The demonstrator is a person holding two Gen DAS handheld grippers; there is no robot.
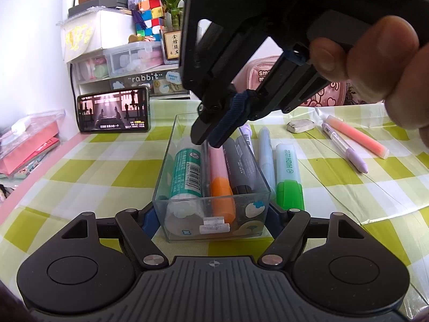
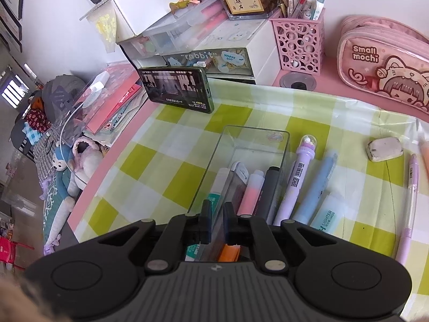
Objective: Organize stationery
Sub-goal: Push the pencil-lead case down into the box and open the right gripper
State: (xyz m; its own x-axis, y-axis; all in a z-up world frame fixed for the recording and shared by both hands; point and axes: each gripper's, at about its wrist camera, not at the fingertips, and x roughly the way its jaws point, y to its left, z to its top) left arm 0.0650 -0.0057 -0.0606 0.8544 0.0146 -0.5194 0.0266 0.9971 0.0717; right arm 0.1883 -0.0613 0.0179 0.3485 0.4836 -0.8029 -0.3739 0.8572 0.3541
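Note:
A clear plastic box (image 1: pixel 171 171) stands on the checked cloth and holds a teal glue stick (image 1: pixel 187 171), a pink highlighter with an orange cap (image 1: pixel 219 185), a thin dark pen (image 1: pixel 206 171) and a grey marker (image 1: pixel 242 169). My left gripper (image 1: pixel 211 218) is shut on the box's near end, one finger on each side. My right gripper (image 1: pixel 206 136) reaches down into the box and is shut on the dark pen; in the right wrist view its jaws (image 2: pixel 215 218) stand close together over the box (image 2: pixel 284 147).
Beside the box lie a purple pen (image 2: pixel 295 185), a blue pen (image 2: pixel 316 185) and a green highlighter (image 1: pixel 288 177). Further right are an eraser (image 1: pixel 300 125), a lilac pen (image 1: pixel 346 147) and a pink highlighter (image 1: pixel 356 136). A phone (image 1: pixel 114 112), drawers (image 2: pixel 228 59) and a pink pencil case (image 2: pixel 383 64) stand behind.

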